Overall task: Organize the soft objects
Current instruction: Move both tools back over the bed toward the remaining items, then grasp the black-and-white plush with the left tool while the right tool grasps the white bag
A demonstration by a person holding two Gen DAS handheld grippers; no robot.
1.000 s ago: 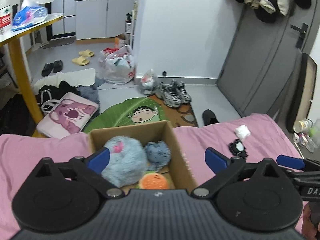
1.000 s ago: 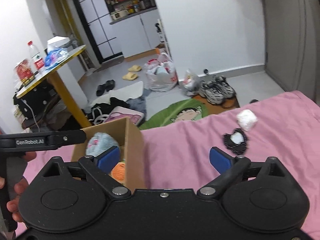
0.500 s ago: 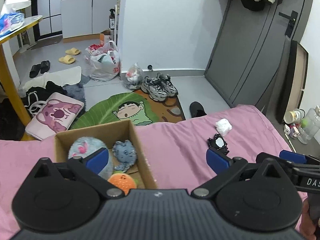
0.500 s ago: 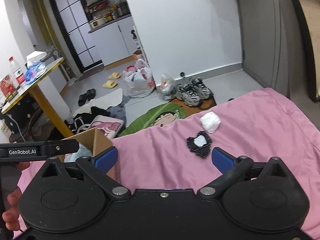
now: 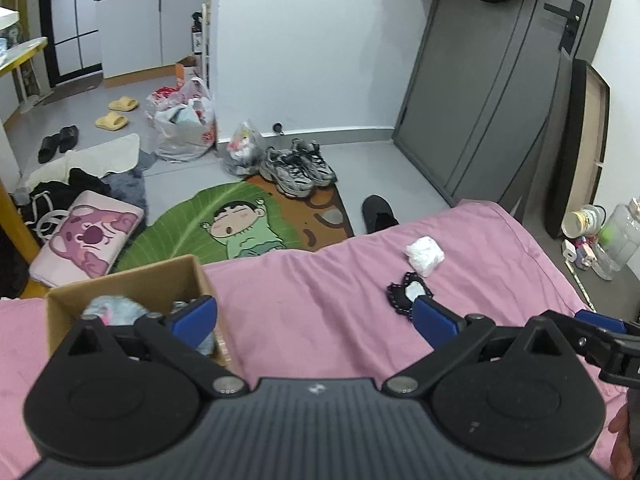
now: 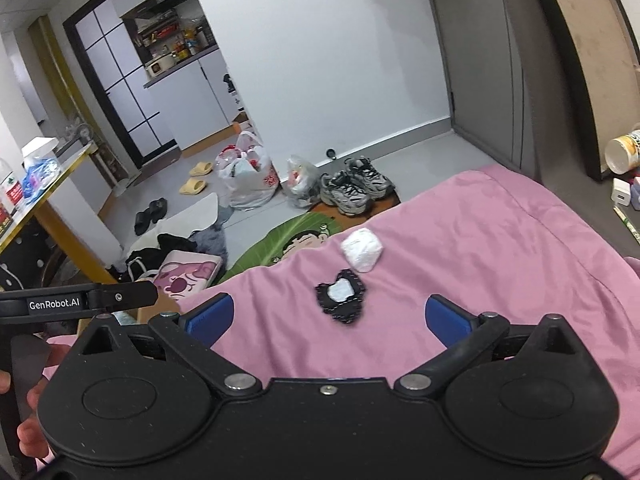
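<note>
A cardboard box [image 5: 132,284] sits on the pink bed at the left, with a grey-blue plush toy [image 5: 114,307] inside, partly hidden by my left fingers. A white soft bundle [image 5: 425,255] and a black lace-edged heart with a white centre [image 5: 410,294] lie on the bed to the right; both also show in the right wrist view, the bundle [image 6: 361,249] behind the heart [image 6: 341,295]. My left gripper [image 5: 314,318] is open and empty above the bed. My right gripper [image 6: 328,314] is open and empty, just short of the heart.
The pink bed [image 6: 500,264] ends at a floor with a green cartoon mat [image 5: 224,224], sneakers [image 5: 298,168], plastic bags [image 5: 182,124] and a pink cushion [image 5: 86,236]. A grey door [image 5: 492,80] stands at the right. Cups and bottles [image 5: 600,232] sit beside the bed.
Both grippers have swung right, away from the box toward the white bundle and black heart. The box has slid to the left edge of both views. Both stay open.
</note>
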